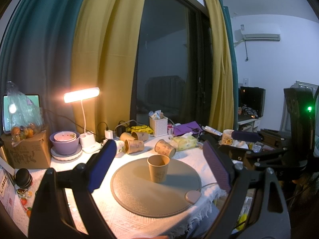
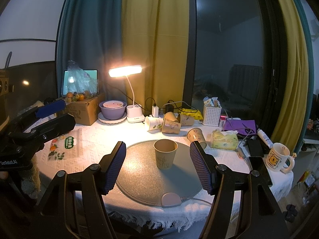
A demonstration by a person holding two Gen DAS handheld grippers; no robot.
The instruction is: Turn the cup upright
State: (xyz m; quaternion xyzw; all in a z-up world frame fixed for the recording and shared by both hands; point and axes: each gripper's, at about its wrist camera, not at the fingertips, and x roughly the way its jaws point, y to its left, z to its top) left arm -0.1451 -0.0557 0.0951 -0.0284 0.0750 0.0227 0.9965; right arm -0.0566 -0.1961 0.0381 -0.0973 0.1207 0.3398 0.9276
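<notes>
A brown paper cup (image 1: pixel 158 168) stands upright, mouth up, on a round grey mat (image 1: pixel 139 195); it also shows in the right wrist view (image 2: pixel 165 156) on the mat (image 2: pixel 143 179). My left gripper (image 1: pixel 159 159) is open and empty, with the cup between and beyond its blue pads. My right gripper (image 2: pixel 159 155) is open and empty, its pads on either side of the cup and nearer the camera, not touching it. The left gripper shows at the left of the right wrist view (image 2: pixel 50 111).
Several paper cups (image 2: pixel 171 122) lie tipped behind the mat. A lit desk lamp (image 2: pixel 125 71), purple bowls (image 2: pixel 112 107), a cardboard box (image 2: pixel 85 109), a white basket (image 2: pixel 211 114), a tissue pack (image 2: pixel 224 140), phones (image 2: pixel 259 165) and a mug (image 2: pixel 278 157) crowd the table.
</notes>
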